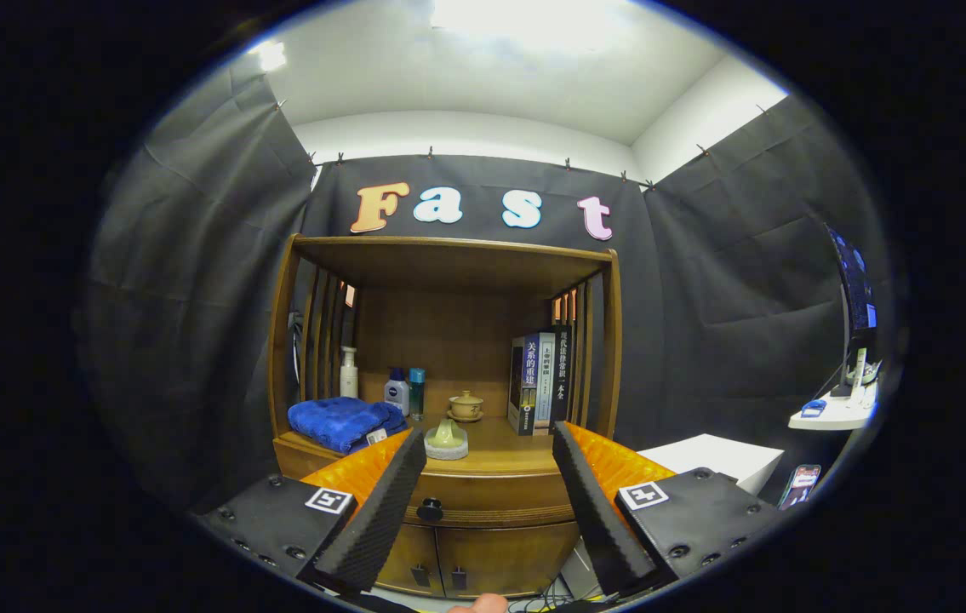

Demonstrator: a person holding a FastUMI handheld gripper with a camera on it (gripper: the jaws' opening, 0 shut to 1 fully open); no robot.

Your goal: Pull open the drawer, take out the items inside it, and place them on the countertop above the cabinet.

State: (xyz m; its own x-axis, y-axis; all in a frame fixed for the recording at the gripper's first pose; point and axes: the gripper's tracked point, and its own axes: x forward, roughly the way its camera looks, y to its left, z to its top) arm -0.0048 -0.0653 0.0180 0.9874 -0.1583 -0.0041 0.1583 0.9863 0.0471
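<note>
Tool (489,447) spread wide, 2 fingers grasping nothing; closed drawer's knob (430,509) beyond, between them, untouched.

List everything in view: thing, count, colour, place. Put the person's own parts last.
cabinet: one, brown wood, ahead of the fingers against the black cloth
drawer: one, brown, shut, under the countertop
knob: one, dark, on the drawer front, between the fingers
countertop: one, brown, above the drawer
towel: one, blue, folded, left on the countertop
bottles: three, white, white with blue cap, teal, behind the towel
lidded cup: one, beige, mid countertop
green piece on a round pad: one, front of the countertop
books: about three, upright, right on the countertop
lower doors: two, brown, below the drawer
hand-held gripper: one, fingers open, short of the knob, holding nothing
</note>
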